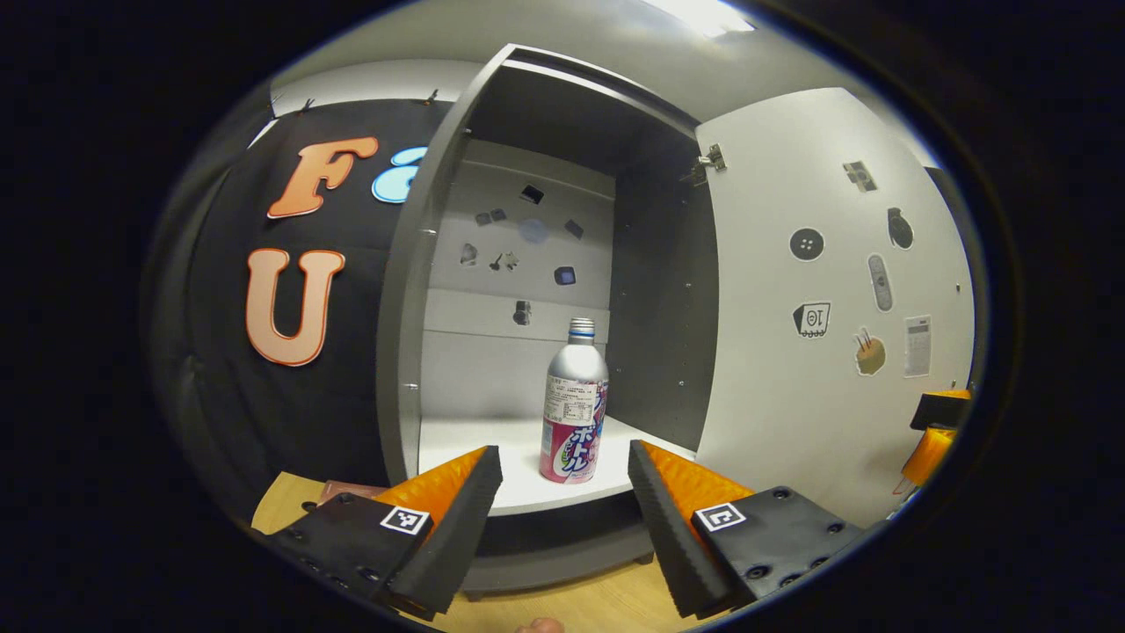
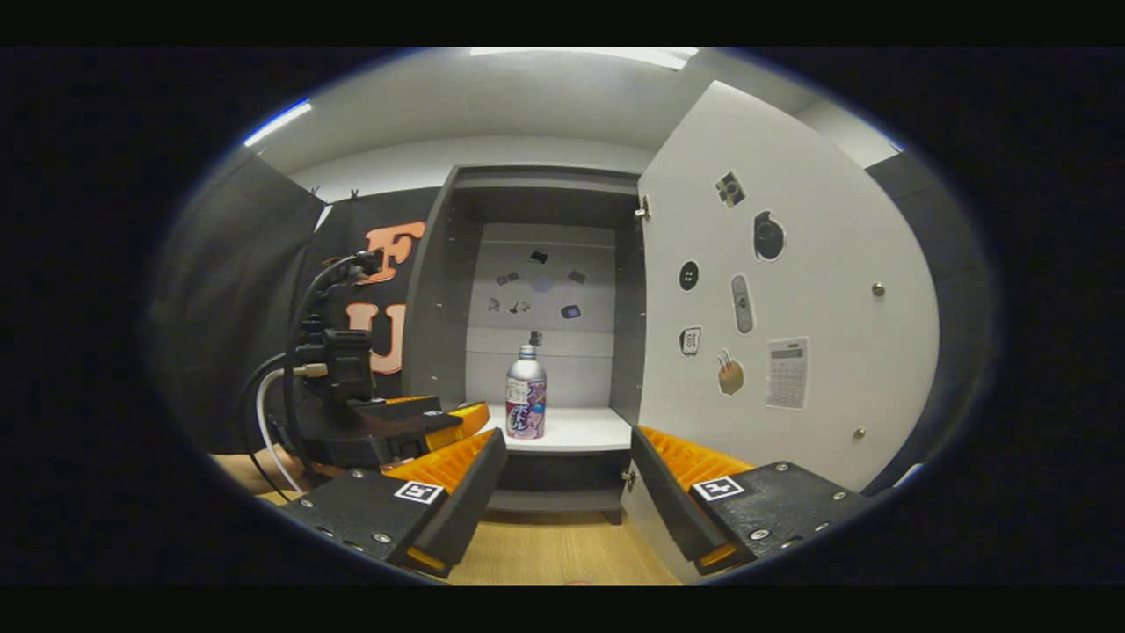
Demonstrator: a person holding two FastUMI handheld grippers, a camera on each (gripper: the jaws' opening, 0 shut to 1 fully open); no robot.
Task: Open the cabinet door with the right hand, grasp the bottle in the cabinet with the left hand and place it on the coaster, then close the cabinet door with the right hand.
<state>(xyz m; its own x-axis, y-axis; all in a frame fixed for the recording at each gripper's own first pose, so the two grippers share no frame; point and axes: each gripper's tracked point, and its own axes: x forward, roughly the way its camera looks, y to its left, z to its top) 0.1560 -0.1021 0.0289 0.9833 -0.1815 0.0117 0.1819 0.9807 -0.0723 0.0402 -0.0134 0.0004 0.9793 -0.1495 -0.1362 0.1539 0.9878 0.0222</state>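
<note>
With the door [image 1: 826, 290] swung open and the bottle [image 1: 575, 406] upright near the shelf's front edge, the left gripper [image 1: 562, 492] approaches wide and empty, the right gripper [image 2: 567, 492] likewise wide; a misaligned finger could likely topple the tall, narrow bottle.
</note>
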